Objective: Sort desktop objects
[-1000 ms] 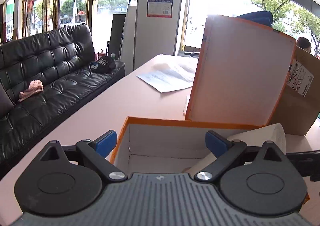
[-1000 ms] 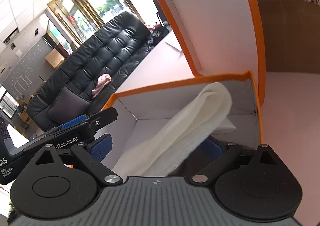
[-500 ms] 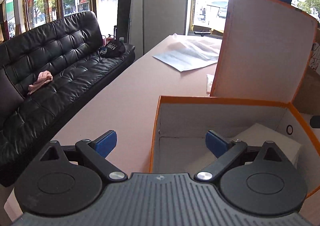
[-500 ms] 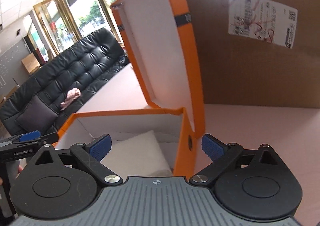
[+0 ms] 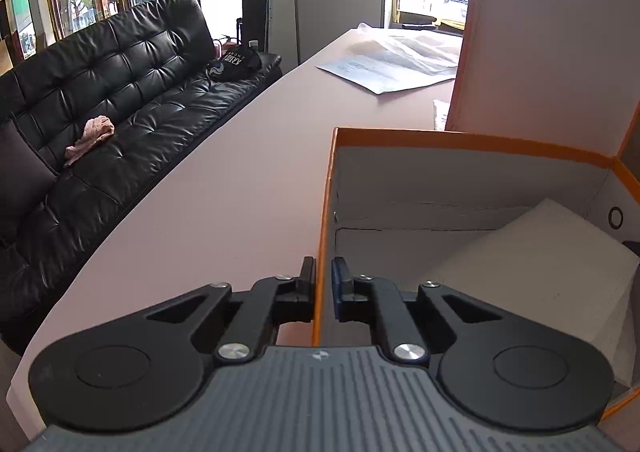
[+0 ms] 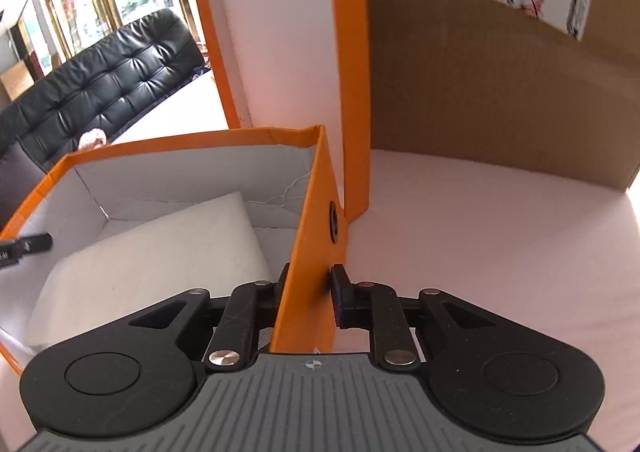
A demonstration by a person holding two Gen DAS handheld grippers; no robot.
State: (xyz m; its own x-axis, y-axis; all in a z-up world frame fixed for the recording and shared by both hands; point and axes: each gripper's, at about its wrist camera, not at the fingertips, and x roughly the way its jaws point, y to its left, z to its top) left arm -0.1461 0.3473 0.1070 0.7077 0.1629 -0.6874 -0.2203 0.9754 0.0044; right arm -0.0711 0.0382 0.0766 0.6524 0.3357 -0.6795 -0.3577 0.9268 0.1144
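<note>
An orange box [image 5: 480,140] stands on the pink table with its lid [image 5: 552,52] raised. A folded white pad [image 5: 540,260] lies inside it, also seen in the right wrist view as the white pad [image 6: 160,252]. My left gripper [image 5: 323,272] is shut on the box's left wall, one finger on each side. My right gripper [image 6: 310,276] straddles the right wall of the orange box [image 6: 180,140], and its jaws are closing with the pads against the wall. The left gripper's finger [image 6: 24,248] shows at the far side of the box.
A brown cardboard box [image 6: 500,92] with a shipping label stands behind the lid [image 6: 280,32]. Papers in plastic [image 5: 400,64] lie farther along the table [image 5: 240,172]. A black leather sofa [image 5: 120,92] with a pink cloth [image 5: 90,134] runs along the left.
Both grippers have come down and gone from wide open to closed on the box's two side walls. The white pad, draped over the right gripper before, now lies flat in the box.
</note>
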